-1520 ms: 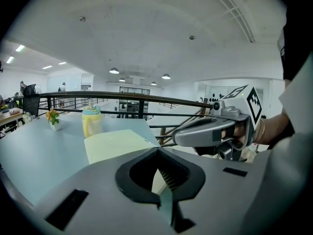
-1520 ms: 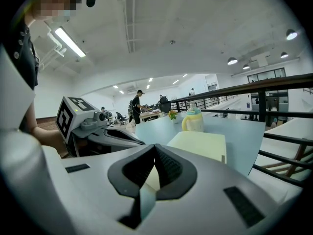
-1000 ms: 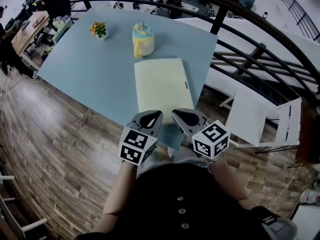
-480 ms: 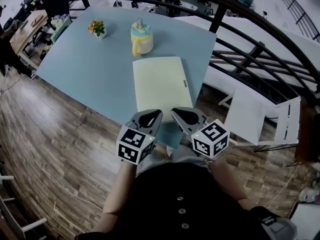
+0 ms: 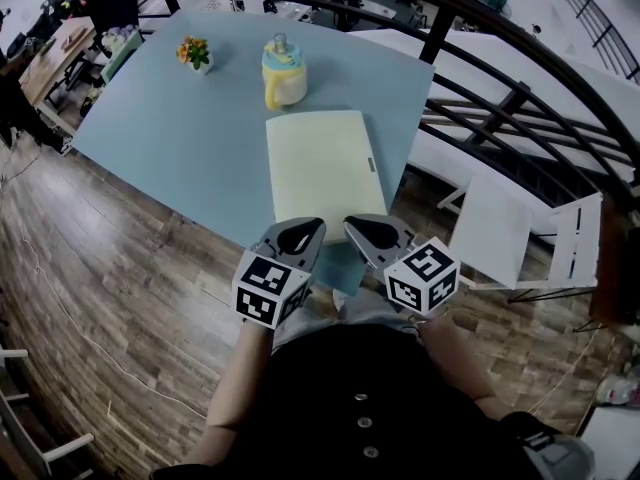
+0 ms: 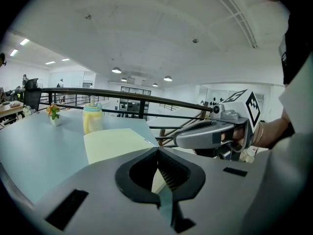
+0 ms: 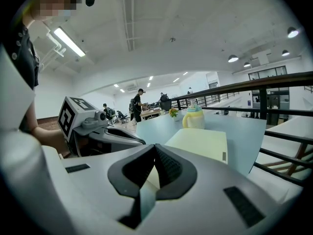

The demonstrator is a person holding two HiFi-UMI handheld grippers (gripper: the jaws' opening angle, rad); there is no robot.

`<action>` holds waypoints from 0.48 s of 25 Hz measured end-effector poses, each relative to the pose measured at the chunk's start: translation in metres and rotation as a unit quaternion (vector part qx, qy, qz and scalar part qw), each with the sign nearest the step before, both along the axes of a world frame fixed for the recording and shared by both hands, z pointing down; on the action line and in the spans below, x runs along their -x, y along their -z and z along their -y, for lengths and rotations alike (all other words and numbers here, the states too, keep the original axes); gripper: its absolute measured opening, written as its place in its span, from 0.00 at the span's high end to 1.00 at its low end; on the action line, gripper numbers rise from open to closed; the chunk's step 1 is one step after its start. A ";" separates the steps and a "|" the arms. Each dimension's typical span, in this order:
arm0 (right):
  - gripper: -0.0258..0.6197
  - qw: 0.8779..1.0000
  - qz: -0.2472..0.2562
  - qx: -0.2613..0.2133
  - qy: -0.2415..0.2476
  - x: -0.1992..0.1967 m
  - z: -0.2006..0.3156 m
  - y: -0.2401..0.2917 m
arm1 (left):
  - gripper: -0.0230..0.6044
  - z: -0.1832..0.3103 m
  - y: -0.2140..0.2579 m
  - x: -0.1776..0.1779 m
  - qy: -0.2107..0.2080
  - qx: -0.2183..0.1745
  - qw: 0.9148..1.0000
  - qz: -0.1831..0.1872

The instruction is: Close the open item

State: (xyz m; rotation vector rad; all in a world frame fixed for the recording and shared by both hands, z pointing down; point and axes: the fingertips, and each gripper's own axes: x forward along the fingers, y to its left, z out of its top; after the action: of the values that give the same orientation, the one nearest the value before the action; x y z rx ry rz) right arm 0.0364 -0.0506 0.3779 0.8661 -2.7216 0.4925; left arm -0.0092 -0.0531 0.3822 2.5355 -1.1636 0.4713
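- Wooden floor (image 5: 110,298) surrounds a pale blue counter (image 5: 170,133), with a dark railing (image 5: 470,23) running behind it.
- Left tongs (image 5: 320,224) are pressed fully together with nothing between them; the gap behind their tips shows only the scene beyond.
- Right tongs (image 5: 348,224) are likewise closed together and empty.
- Both tongs sit side by side at the near edge of the counter, close to each other and pointing slightly downward across it.
- Pale yellow folder (image 5: 320,168) lies flat on the counter straight ahead of the tongs. It is a plain rectangle with a small grey tab on its right edge, and it shows as one flat sheet with no raised cover.
- Its near end reaches up to the tips of both tongs in the head view; whether they touch it cannot be told.
- Beyond the folder's far end stands a yellow bottle (image 5: 283,73) with a light blue top, apart from the folder.
- Left of the bottle, near the far edge, sits a small flower pot (image 5: 195,55).
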 end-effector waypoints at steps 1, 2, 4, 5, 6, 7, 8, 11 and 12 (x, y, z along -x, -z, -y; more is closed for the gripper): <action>0.95 1.000 0.000 0.002 0.001 -0.001 0.000 -0.001 | 0.93 0.000 0.000 0.000 -0.001 0.000 1.000 0.001; 0.95 1.000 0.000 0.003 0.001 -0.001 0.000 -0.002 | 0.94 0.000 -0.001 0.000 -0.002 0.001 1.000 0.001; 0.95 1.000 0.000 0.005 0.001 -0.002 0.001 -0.003 | 0.93 -0.001 -0.002 0.000 -0.004 0.002 1.000 0.003; 0.95 1.000 -0.001 0.005 0.001 -0.002 0.001 -0.003 | 0.93 -0.001 -0.003 0.000 -0.005 0.003 1.000 0.004; 0.95 1.000 -0.001 0.005 0.001 -0.002 0.002 -0.003 | 0.94 -0.001 -0.003 0.000 -0.005 0.003 1.000 0.005; 0.95 1.000 -0.001 0.006 0.001 -0.003 0.002 -0.003 | 0.94 -0.001 -0.003 0.000 -0.005 0.004 1.000 0.006; 0.95 1.000 -0.002 0.007 0.001 -0.003 0.002 -0.003 | 0.94 -0.001 -0.004 0.000 -0.005 0.005 1.000 0.007; 0.95 1.000 -0.003 0.011 0.003 -0.002 0.002 -0.006 | 0.94 -0.001 -0.005 0.000 -0.005 0.008 1.000 0.006; 0.95 1.000 -0.004 0.013 0.004 -0.001 0.003 -0.008 | 0.93 -0.001 -0.005 0.000 -0.006 0.010 1.000 0.005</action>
State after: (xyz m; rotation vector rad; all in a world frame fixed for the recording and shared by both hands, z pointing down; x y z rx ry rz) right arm 0.0378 -0.0532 0.3856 0.8476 -2.7050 0.5210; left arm -0.0089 -0.0520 0.3875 2.5274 -1.1432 0.4969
